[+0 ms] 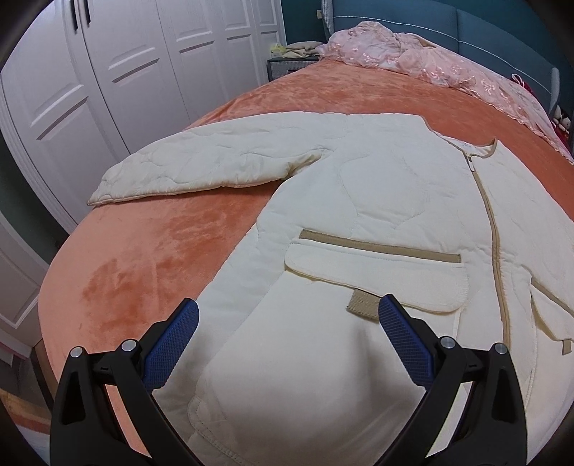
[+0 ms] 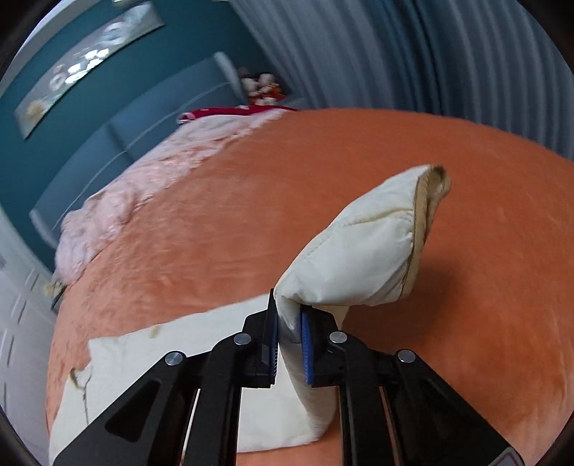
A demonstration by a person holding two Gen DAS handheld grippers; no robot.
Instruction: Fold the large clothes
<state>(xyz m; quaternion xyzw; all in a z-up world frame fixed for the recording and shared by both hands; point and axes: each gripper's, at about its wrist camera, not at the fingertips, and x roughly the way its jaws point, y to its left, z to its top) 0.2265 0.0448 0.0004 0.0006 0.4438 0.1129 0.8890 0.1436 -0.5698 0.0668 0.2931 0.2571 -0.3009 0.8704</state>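
An orange bedspread (image 1: pixel 150 258) covers the whole bed and gives a wide, flat surface for folding, which is likely why the garment is spread there. At the far end, against the teal headboard (image 1: pixel 502 32), a pink lace cover (image 1: pixel 430 61) lies bunched, well apart from the work. The cream quilted jacket (image 1: pixel 376 200) lies front up in the middle of the bedspread, zipped closed, with one sleeve (image 1: pixel 201 161) stretched flat out to the side toward the white wardrobe (image 1: pixel 107 71); laid out this way, its parts can be folded in one by one. Its flapped pocket (image 1: pixel 380 272) with tan trim sits just ahead of the left gripper (image 1: pixel 288 315), whose jaws stand spread wide above the lower front of the jacket, touching nothing, seemingly ready to steady or take the cloth. The right gripper (image 2: pixel 288 333) has its jaws pressed together on the other sleeve (image 2: pixel 362 258) a little below the cuff (image 2: pixel 428 193), which juts up clear of the bedspread. That pinch probably serves to carry the sleeve across the jacket's body, so the folding seems barely begun.
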